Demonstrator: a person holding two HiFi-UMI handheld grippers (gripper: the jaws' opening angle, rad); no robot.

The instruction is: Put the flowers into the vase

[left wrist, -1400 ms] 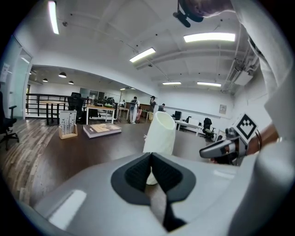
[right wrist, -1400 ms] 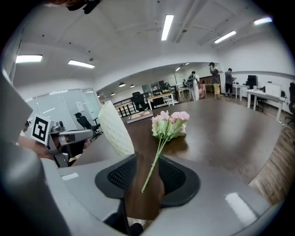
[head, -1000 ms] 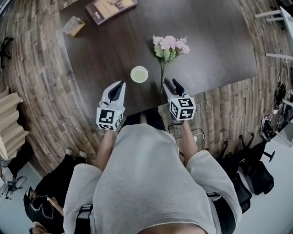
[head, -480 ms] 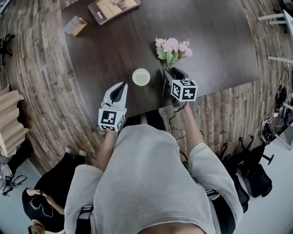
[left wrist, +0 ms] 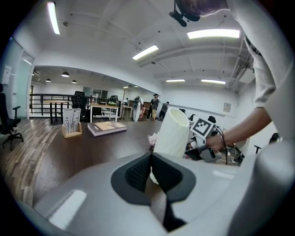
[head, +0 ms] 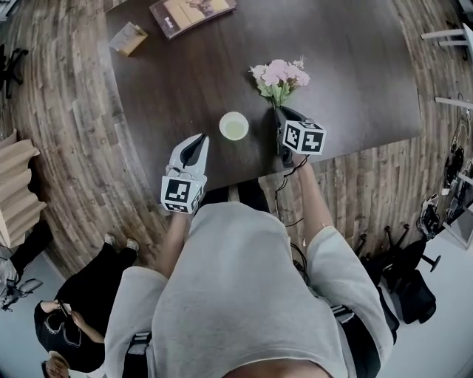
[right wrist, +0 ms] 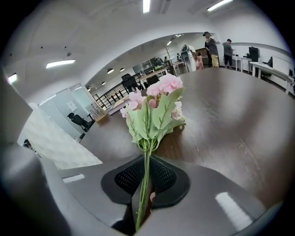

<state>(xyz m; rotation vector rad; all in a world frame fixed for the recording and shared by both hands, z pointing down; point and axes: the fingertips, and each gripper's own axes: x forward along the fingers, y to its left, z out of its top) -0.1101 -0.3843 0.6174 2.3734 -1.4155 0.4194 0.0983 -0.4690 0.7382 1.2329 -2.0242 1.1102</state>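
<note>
- Table (head: pixel 369 66) of dark wood holds the flowers (head: pixel 279 77), which lie just right of the vase (head: pixel 233 125).
- Right gripper (head: pixel 281 114) has just clamped its jaws on the flower stem, so lifting looks next.
- Left gripper (head: pixel 197 142) hovers near the vase, jaws together, empty.
- Book (head: pixel 194 11) and card stand (head: pixel 128 38) sit well clear of the route.

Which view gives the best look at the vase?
The left gripper view: the vase stands side-on, showing its cream wall and open top, foot hidden. The head view shows the vase only from above, as a round mouth. The right gripper view has just a pale blur at its left edge, possibly it.
</note>
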